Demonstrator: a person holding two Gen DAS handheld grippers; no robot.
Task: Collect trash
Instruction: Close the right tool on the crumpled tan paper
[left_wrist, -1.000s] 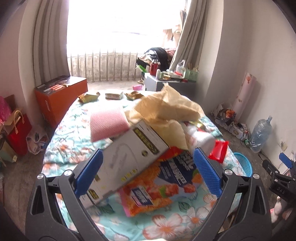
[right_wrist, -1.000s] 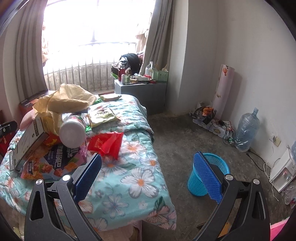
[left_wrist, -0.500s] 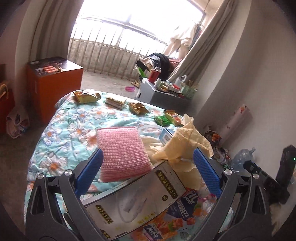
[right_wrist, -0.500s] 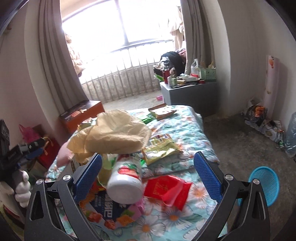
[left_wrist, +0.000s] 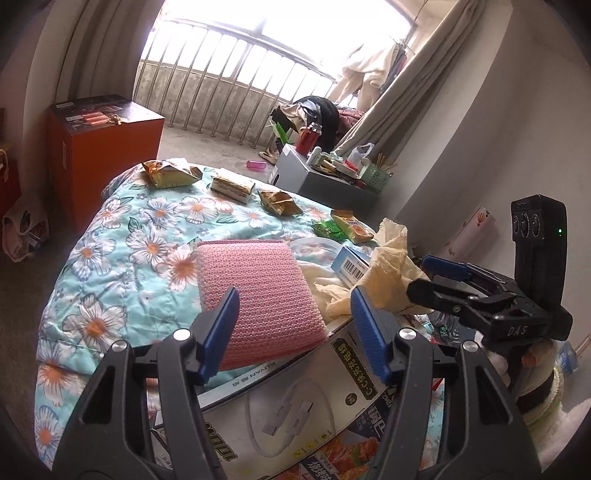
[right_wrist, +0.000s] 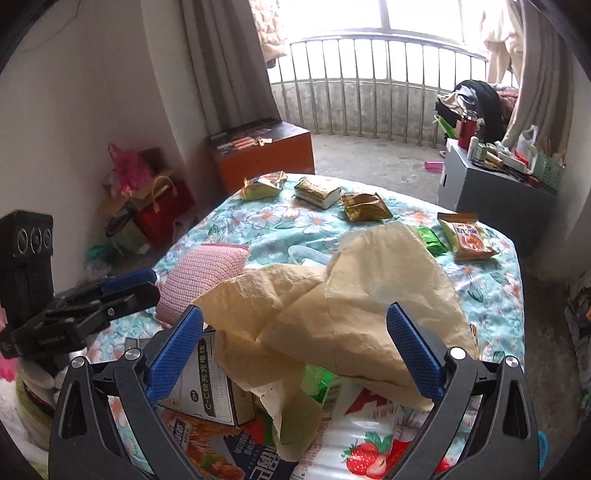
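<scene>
Bed (left_wrist: 122, 258): centre of both views, floral quilt.
Orange box (left_wrist: 107, 147): upper left of left view, beside bed.
Grey cabinet (right_wrist: 491, 188): upper right of right view, cluttered top.
Flask (right_wrist: 466, 131): red, upright on cabinet's far end.
Green basket (left_wrist: 376, 179): on cabinet, right end.
Red bag (right_wrist: 166, 203): left of right view, on floor.
Railing (right_wrist: 369, 92): top of frame, across window.
Curtain (right_wrist: 221, 74): upper left of right view.

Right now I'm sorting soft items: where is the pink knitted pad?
The pink knitted pad lies mid-bed, its near edge on the white cable box, left of the crumpled tan paper.
</scene>
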